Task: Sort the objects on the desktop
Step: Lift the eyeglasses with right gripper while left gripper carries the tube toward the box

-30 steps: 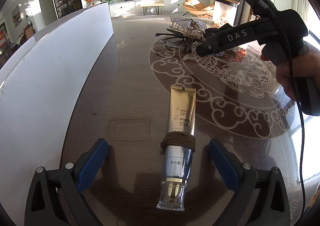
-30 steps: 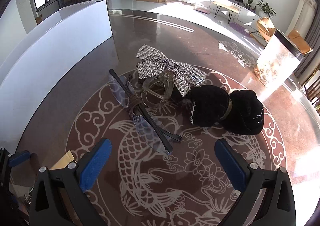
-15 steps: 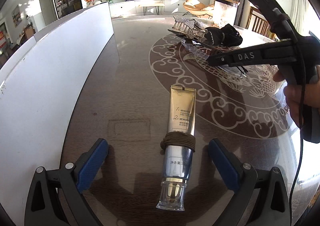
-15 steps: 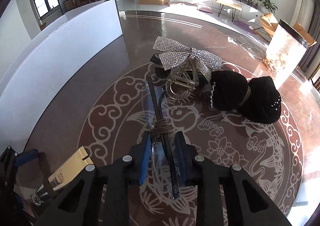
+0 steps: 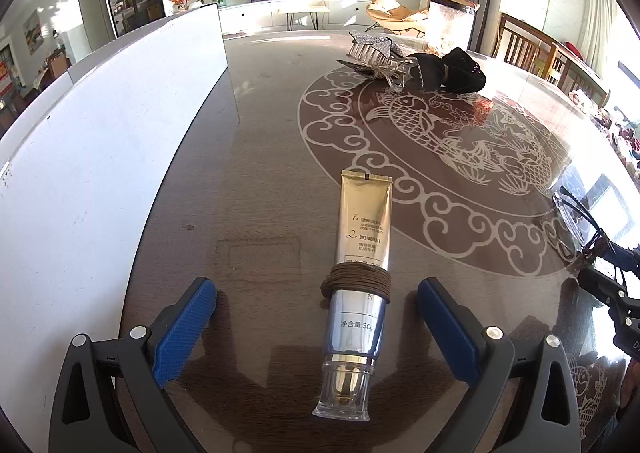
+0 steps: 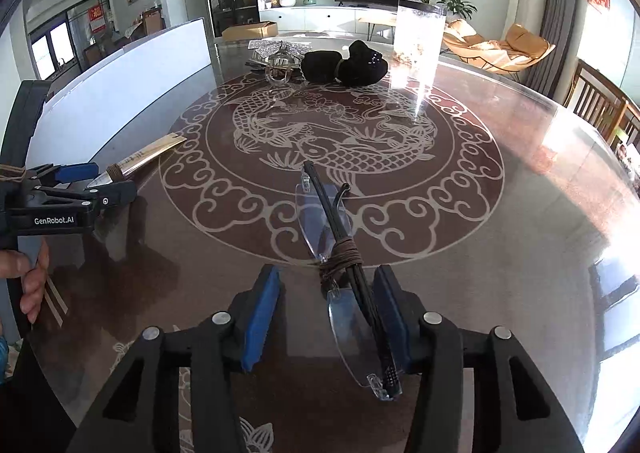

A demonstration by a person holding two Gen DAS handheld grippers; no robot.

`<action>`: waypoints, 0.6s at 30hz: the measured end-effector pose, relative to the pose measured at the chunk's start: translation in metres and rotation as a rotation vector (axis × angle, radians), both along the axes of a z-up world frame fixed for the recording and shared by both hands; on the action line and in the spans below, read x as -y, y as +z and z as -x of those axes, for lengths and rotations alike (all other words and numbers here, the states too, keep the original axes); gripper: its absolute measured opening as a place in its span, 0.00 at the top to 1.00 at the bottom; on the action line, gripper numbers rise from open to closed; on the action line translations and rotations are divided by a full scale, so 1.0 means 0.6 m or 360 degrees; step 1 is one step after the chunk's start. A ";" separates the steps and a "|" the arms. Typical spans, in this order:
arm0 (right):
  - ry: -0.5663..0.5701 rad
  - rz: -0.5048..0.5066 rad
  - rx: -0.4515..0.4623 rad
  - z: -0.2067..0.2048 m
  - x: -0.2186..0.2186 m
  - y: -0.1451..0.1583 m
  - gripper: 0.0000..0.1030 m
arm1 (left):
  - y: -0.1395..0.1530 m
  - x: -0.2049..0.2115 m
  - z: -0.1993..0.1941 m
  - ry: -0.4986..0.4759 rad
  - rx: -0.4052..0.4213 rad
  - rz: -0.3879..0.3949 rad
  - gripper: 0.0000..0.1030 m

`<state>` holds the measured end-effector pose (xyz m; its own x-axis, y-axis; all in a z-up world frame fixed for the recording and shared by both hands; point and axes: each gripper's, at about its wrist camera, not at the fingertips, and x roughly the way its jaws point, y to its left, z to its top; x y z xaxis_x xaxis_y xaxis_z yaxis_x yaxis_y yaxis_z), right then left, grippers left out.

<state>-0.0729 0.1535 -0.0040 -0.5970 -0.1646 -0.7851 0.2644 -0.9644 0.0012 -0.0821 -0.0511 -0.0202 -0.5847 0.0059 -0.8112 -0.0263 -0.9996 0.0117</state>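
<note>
A gold and silver cosmetic tube (image 5: 362, 273) with brown cord wound round it lies on the table between the fingers of my left gripper (image 5: 316, 289), which stands open and still. Folded rimless glasses (image 6: 340, 249), tied with brown cord, rest on the table between the blue pads of my right gripper (image 6: 328, 273). Its jaws are opening: the glasses lie close to the right pad and the left pad stands clear of them. In the left wrist view the glasses (image 5: 580, 221) show at the far right edge. The right wrist view catches my left gripper (image 6: 100, 185) over the tube (image 6: 152, 153).
At the table's far side lie a rhinestone bow (image 5: 368, 43), a clear hair claw (image 6: 280, 69) and a black hair bow (image 6: 344, 65). A clear upright container (image 6: 418, 37) stands behind them. A white board (image 5: 100, 133) runs along the left. Wooden chairs (image 6: 600, 105) stand at the right.
My right gripper shut on the glasses in the far pile, carried them to the near right part of the table, and its jaws have now parted. The left gripper and tube have not moved.
</note>
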 end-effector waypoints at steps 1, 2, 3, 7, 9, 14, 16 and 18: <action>-0.0010 0.0026 -0.0004 0.007 -0.005 0.001 0.40 | 0.000 0.000 -0.001 -0.0004 0.0001 -0.0002 0.00; -0.0020 0.0053 0.0006 0.011 -0.008 0.003 0.40 | -0.001 0.000 -0.001 -0.0012 0.0003 -0.0004 0.00; -0.0024 0.0072 0.0014 0.014 -0.010 0.003 0.38 | -0.002 0.000 -0.002 -0.0020 0.0005 -0.0004 0.00; -0.0022 0.0095 0.0015 0.012 -0.012 0.002 0.37 | -0.002 -0.004 -0.001 -0.0109 0.0036 0.0001 0.00; -0.0019 0.0110 0.0017 0.014 -0.012 0.000 0.36 | 0.001 -0.007 0.003 -0.0148 0.0083 0.0003 0.00; -0.0014 0.0186 0.0023 0.013 -0.019 -0.002 0.35 | 0.017 -0.043 -0.004 -0.0298 0.0087 0.0022 0.50; -0.0008 0.0265 0.0030 0.013 -0.030 -0.001 0.34 | 0.021 -0.061 -0.006 -0.0356 0.0110 0.0036 0.72; 0.0042 0.0256 0.0097 0.022 -0.036 0.003 0.34 | 0.021 -0.063 -0.012 -0.0348 0.0117 0.0022 0.73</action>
